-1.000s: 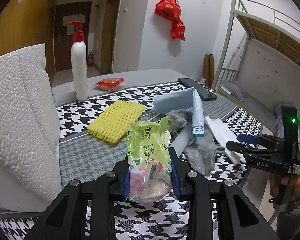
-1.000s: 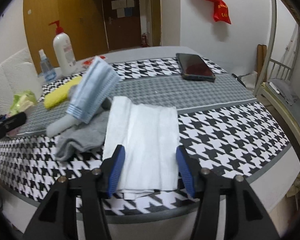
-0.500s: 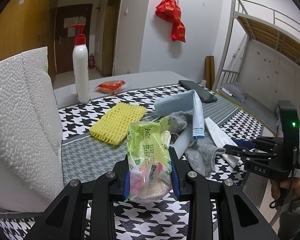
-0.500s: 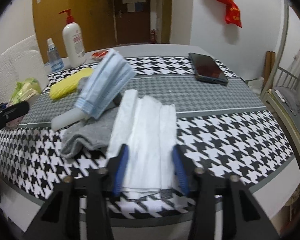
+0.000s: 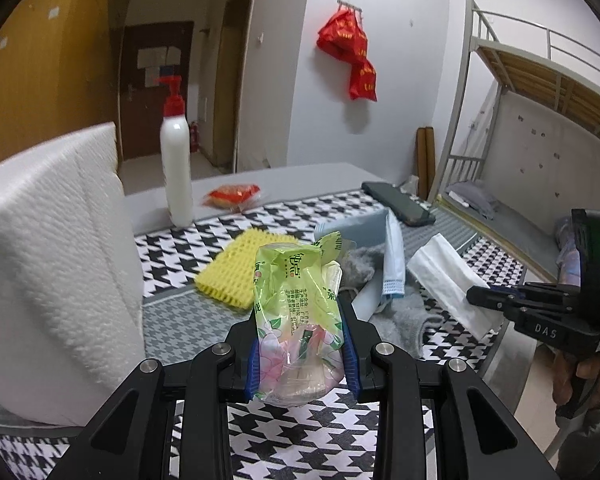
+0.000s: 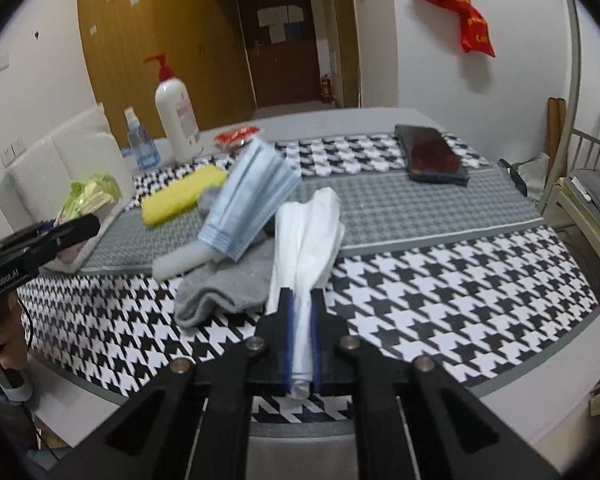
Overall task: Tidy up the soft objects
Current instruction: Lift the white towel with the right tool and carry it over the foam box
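The right gripper [image 6: 301, 340] has just been closing, and its blue-padded fingers [image 6: 287, 340] now stand narrow, pinching the near end of the folded white paper tissue [image 6: 308, 236], which bunches up between them and fans out beyond, its far end raised off the black-and-white houndstooth tablecloth [image 6: 440, 280]. The left gripper [image 5: 302, 354] is partly closed on a crinkly green-and-pink plastic tissue packet [image 5: 298, 316], its pads pressing both sides.

Just left of the white tissue lies a grey sock [image 6: 228, 284], with a pale blue pleated face mask [image 6: 252, 200] resting over it, and a yellow foam net sleeve [image 6: 184, 196] further back.

The right wrist view alone shows a small blue spray bottle [image 6: 140, 144] beside the white pump bottle with a red nozzle [image 6: 176, 120], and the left gripper next to the white foam box [image 6: 84, 148]. The left wrist view alone shows the metal bunk bed frame [image 5: 540, 80] and a hand [image 5: 584, 376] gripping the right gripper's handle. Both views show the dark phone [image 6: 432, 154] at the far side of the table.
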`<state>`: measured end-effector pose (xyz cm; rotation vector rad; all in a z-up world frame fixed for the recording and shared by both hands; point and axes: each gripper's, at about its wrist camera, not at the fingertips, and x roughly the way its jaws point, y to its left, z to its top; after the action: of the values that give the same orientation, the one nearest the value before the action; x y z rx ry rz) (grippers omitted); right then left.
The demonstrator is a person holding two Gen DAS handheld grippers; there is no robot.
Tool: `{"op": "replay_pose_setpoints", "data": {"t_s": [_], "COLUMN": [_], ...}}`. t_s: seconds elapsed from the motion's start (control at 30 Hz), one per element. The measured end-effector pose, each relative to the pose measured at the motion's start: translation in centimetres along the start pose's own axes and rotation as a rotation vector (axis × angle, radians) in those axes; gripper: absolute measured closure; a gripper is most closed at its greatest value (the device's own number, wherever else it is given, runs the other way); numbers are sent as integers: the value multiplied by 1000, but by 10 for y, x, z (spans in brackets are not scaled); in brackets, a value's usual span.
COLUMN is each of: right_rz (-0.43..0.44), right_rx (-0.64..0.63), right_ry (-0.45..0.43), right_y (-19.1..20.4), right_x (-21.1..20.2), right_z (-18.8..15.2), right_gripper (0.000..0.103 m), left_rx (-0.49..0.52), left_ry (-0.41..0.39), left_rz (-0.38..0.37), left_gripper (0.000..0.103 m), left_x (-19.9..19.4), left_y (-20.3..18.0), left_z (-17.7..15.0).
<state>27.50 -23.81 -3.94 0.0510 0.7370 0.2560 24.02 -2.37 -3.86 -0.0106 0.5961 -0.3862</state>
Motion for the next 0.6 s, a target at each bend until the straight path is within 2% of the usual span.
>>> {"op": "replay_pose_setpoints", "data": {"t_s": [0.37,0.6], "right_rz": [42,64], "right_rx": [6,0], "right_ry": [-126,-177], "right_y": [6,10], "right_x": [-42,-62], "right_z": [15,19], "right_gripper": [93,93], "left_rx": [-8,-8], "left_ry": [-68,-123], "left_rz": [10,56], "left_gripper": [69,69], "left_x": [-40,-62], "left_y": [-6,-9], "left_z": [5,7]}}
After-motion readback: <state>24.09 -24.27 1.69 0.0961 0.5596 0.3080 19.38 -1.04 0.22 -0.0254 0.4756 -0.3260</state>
